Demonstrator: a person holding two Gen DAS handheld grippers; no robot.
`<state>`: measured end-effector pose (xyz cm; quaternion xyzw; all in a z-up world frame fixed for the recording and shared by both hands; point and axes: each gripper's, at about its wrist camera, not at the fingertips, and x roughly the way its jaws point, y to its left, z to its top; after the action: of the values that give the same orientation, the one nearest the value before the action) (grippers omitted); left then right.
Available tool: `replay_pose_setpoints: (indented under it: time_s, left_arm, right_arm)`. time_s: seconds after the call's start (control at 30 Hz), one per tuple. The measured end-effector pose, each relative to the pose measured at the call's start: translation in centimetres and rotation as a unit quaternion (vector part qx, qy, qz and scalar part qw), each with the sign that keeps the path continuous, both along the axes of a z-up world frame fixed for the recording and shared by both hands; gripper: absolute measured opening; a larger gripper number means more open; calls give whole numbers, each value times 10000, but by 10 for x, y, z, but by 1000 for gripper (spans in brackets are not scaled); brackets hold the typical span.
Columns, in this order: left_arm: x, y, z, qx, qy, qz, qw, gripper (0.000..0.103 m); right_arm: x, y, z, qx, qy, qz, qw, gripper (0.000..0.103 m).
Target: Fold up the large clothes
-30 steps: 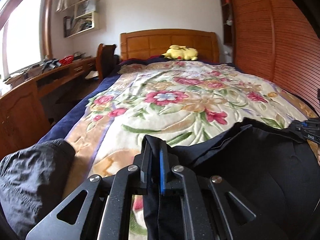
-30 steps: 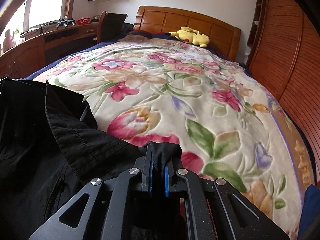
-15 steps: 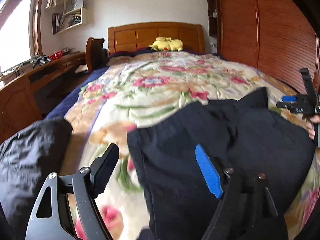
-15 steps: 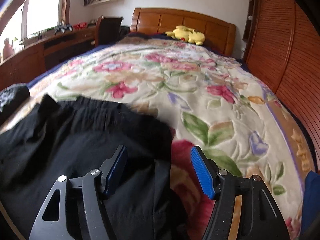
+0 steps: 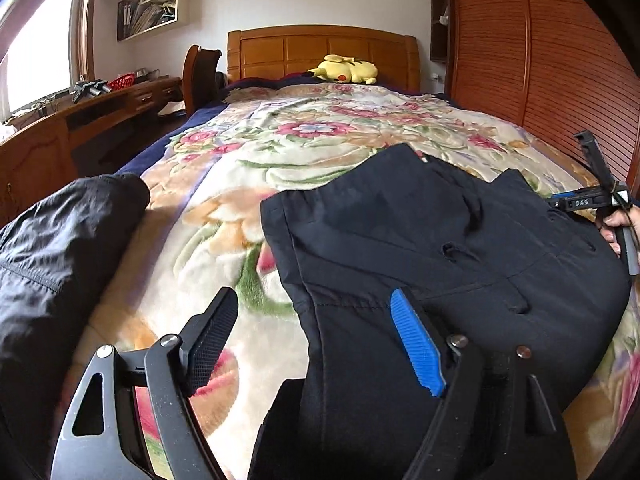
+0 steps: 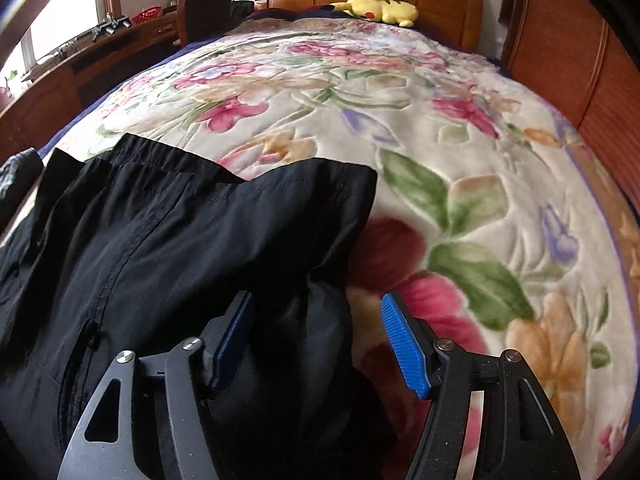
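Black folded fabric trousers (image 6: 168,248) lay flat on floral quilted bed (image 6: 460,152) | waistband toward headboard, long axis toward camera | left tongs (image 5: 316,340) released | right tongs (image 6: 320,340) released

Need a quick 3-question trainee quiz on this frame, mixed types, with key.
1. True or false: the left gripper is shut on the black trousers.
2. What lies by the headboard? A) yellow plush toy B) pillow stack C) laptop
3. Fill in: the trousers lie on a ___-patterned blanket.

Key: 1 false, both the left and right gripper are open; 2 A; 3 floral.
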<state>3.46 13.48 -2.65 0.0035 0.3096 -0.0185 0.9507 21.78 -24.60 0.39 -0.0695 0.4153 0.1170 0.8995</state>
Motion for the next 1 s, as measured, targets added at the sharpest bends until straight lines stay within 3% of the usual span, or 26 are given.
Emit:
replay_pose_setpoints:
  time_s: [0.07,0.1,0.17,0.2,0.4,0.5,0.7,0.87,1.0]
  left_arm:
    - [-2,0,-2,6,-26,18,10000,80]
    - [-2,0,-2,8,-30,19,10000,80]
    - [-2,0,-3,11,-13,24,10000,80]
    - [-2,1,-3,6,0,25,10000,80]
    - [-2,3,-4,-22,1,46,10000,80]
    - [-2,4,-5,-96,-2,60,9999,80]
    - [-7,11,-8,-275,-69,228,9993,80]
    - [-7,11,-8,-266,-108,264,9992,80]
    - [-8,10,-7,-209,-145,300,9992,80]
  right_arm:
    - [-1,-1,-2,179,78,203,9996,42]
    - [-3,0,-2,168,64,279,9995,38]
    - [-7,5,0,-22,-36,381,9993,15]
    - [-10,6,1,-152,-133,380,9991,10]
    - [-34,1,17,-614,-944,-41,9936,4]
    - [-33,3,13,-1041,-953,-328,9894,4]
    - [-35,11,9,-1284,-917,-399,9867,6]
    - [-59,15,31,-1181,-1410,-615,9810,56]
    - [-87,33,37,-956,-1564,-308,9826,64]
